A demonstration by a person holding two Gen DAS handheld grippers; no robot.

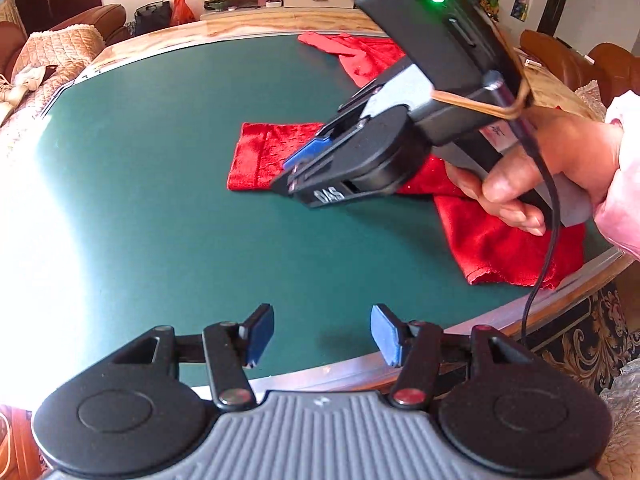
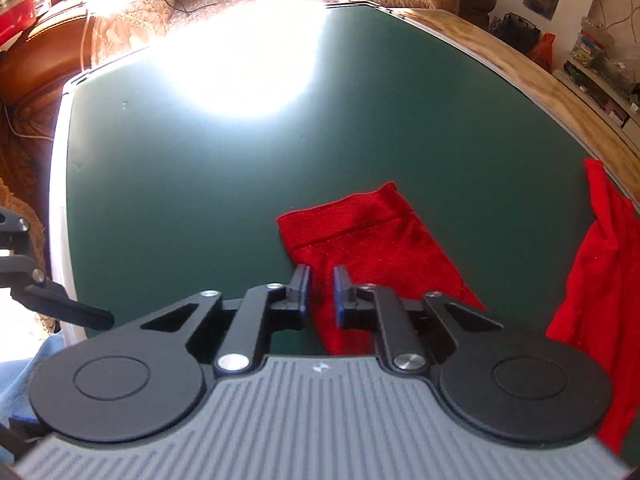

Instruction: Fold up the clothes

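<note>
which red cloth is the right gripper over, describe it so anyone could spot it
On the green table, two red pieces lie apart. It is the flat, folded rectangle mid-table, under the right gripper. The other red garment lies crumpled at the wooden edge.

Count from my tongs: two red garments on one green table [image 1: 160, 152]. One red garment [image 1: 264, 156] lies mid-table; the second red garment [image 1: 360, 54] is bunched at the table's far edge. Two grippers over it: my left gripper [image 1: 322, 334], my right gripper [image 2: 321, 294].
</note>
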